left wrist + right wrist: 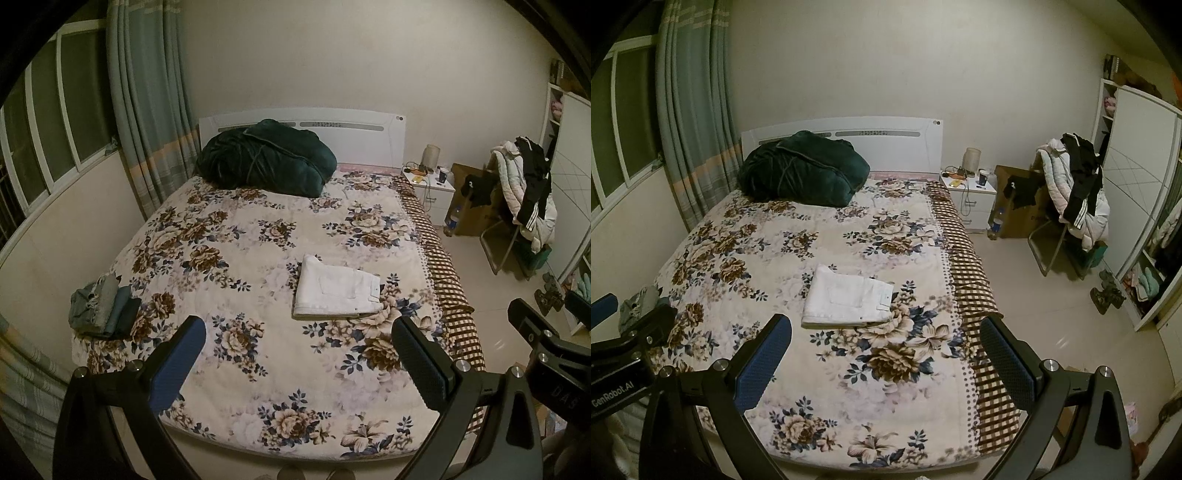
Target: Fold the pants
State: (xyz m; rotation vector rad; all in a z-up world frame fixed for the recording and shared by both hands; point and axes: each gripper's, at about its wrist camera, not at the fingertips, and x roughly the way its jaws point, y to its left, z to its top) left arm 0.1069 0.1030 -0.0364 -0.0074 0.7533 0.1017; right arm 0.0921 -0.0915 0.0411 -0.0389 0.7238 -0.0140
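we hold both grippers above the foot of the bed, neither touching anything. left gripper (pixel 299 350): fingers spread wide, released, nothing between the blue and black pads. right gripper (pixel 886 349): likewise spread and empty, well clear of the cloth.

beyond the fingertips lies the floral bedspread (pixel 236 236). the white pants (pixel 334 291) rest on it as a flat folded rectangle, toward the right half of the bed, short of the checked border (pixel 971 273) that runs down the right edge. in the right wrist view the pants (pixel 849 297) sit just past the left fingertip.

at the left edge of the bed, a small stack of folded grey and dark clothes (pixel 105 308), well apart from the pants.

farther on, a dark green blanket (pixel 266 160) is heaped against the white headboard (pixel 354 123). beside the bed stands a white nightstand (pixel 973 195), then a chair piled with clothes (pixel 1075 192).
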